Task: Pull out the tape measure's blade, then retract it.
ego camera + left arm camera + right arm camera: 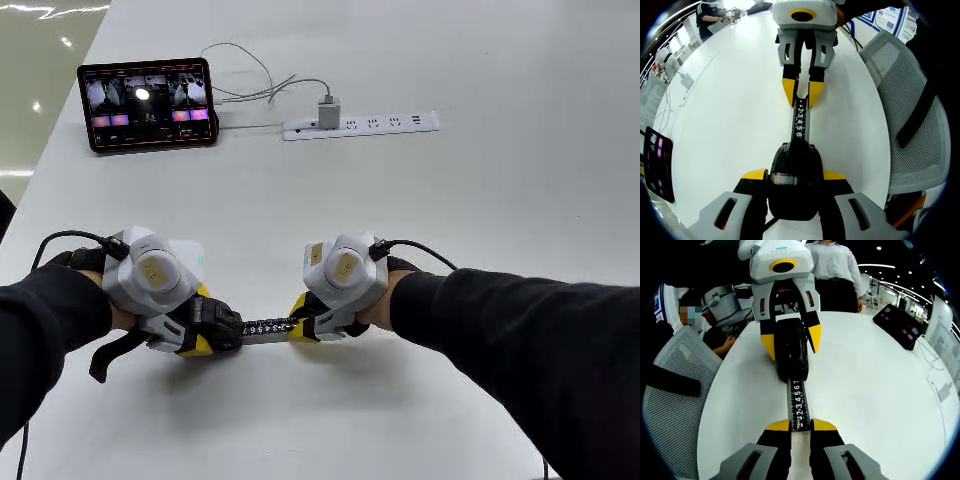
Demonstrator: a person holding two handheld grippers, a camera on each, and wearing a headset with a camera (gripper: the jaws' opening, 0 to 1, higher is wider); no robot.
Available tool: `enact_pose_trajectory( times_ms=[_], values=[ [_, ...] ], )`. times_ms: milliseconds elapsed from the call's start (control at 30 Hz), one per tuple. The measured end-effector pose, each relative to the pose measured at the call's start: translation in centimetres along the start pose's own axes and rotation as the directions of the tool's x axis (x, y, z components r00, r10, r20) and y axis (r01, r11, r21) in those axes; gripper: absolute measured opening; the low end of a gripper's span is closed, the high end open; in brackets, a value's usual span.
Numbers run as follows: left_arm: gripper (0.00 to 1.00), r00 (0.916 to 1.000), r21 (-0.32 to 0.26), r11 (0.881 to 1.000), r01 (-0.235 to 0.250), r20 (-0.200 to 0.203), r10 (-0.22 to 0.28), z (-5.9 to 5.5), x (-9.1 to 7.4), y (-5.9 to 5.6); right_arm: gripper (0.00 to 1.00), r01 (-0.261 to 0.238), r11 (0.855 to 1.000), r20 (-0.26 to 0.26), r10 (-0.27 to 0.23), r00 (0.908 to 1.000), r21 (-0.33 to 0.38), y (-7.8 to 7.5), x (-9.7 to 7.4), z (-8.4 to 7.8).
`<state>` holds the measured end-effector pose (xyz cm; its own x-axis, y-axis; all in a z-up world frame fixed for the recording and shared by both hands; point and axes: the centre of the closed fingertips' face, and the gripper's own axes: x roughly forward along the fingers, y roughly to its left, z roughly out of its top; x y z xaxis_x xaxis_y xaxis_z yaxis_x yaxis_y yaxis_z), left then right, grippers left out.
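Low in the head view the 2 face tip to tip: left gripper (203,322) clamped on the tape measure (222,324), right gripper (299,322) pinching its blade (268,327).

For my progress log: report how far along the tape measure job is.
Done: the left gripper is shut on the tape measure's case, and the right gripper pinches the blade by its end. In hand: a short stretch of blade is out between them, with numbers up to about seven showing. Whether it is being pulled or retracted cannot be told. Left: at least the full retraction.
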<state>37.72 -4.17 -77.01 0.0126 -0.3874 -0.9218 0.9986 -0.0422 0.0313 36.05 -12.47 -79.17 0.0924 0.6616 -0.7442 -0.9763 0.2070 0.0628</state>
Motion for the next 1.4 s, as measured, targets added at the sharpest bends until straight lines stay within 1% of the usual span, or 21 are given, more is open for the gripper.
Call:
enact_pose_trajectory(
  times_ms=[367,600,933,1400],
  values=[
    [0.33,1.0,0.003,1.0,0.0,-0.001,0.0,0.0,0.0,-0.1,0.09,0.003,1.0,0.0,-0.003,1.0,0.005,-0.1,-0.5,-0.5],
    [0.33,1.0,0.002,1.0,-0.001,0.001,0.001,0.0,0.0,0.0,0.09,0.007,1.0,0.01,-0.007,0.9999,0.017,0.0,-0.9,-1.0],
    [0.33,1.0,0.001,1.0,-0.001,0.001,0.001,0.1,0.0,0.0,0.09,0.009,1.0,-0.001,-0.009,1.0,0.013,0.0,-1.4,-1.5],
    [0.33,1.0,0.002,1.0,-0.005,0.002,0.005,0.0,0.0,0.0,0.09,0.011,1.0,0.001,-0.011,0.9999,0.023,-0.2,-2.1,-2.3]
  ],
)
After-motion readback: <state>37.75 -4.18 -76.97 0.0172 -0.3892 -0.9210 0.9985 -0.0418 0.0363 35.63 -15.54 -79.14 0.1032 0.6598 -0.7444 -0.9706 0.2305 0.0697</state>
